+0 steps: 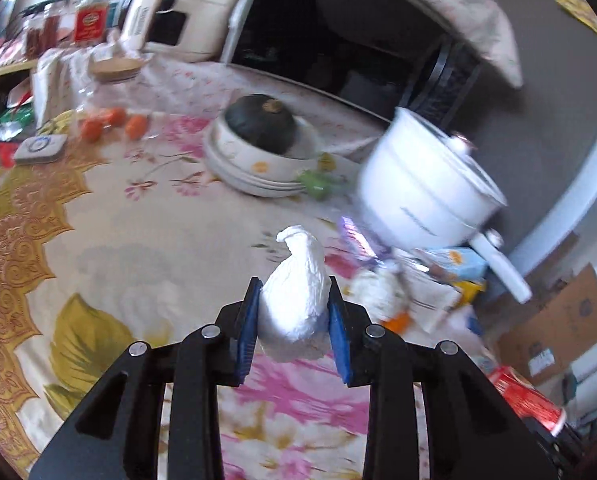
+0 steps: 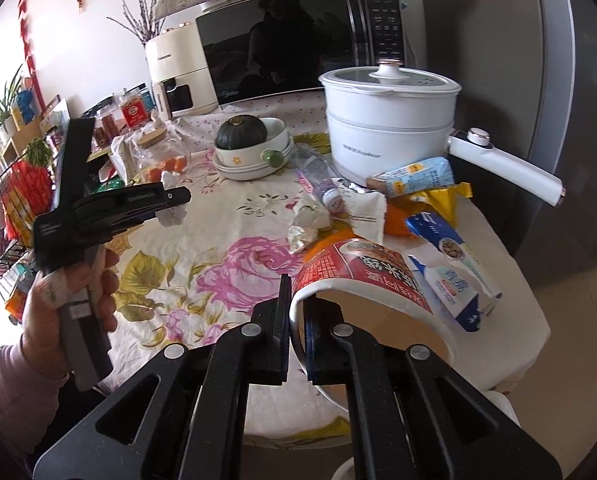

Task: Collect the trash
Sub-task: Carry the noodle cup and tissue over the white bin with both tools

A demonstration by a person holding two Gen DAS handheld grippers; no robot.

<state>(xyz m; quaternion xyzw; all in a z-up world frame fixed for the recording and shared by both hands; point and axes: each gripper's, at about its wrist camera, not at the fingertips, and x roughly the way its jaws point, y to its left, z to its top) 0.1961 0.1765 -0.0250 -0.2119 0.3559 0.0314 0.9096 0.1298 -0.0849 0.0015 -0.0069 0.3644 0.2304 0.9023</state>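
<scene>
Left wrist view: the left gripper (image 1: 294,312) has its fingers closed on a crumpled white tissue wad (image 1: 294,300), held above the floral worktop (image 1: 138,216). Only the right wrist view shows the right gripper (image 2: 297,332) pinching the rim of a red paper cup (image 2: 362,280), with wrappers (image 2: 446,252) near the white pot (image 2: 390,120).

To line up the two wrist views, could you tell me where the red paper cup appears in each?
Left wrist: red paper cup at the lower right edge.
Right wrist: red paper cup centre, its rim pinched by the right gripper.
Shared landmark: white electric pot.
</scene>
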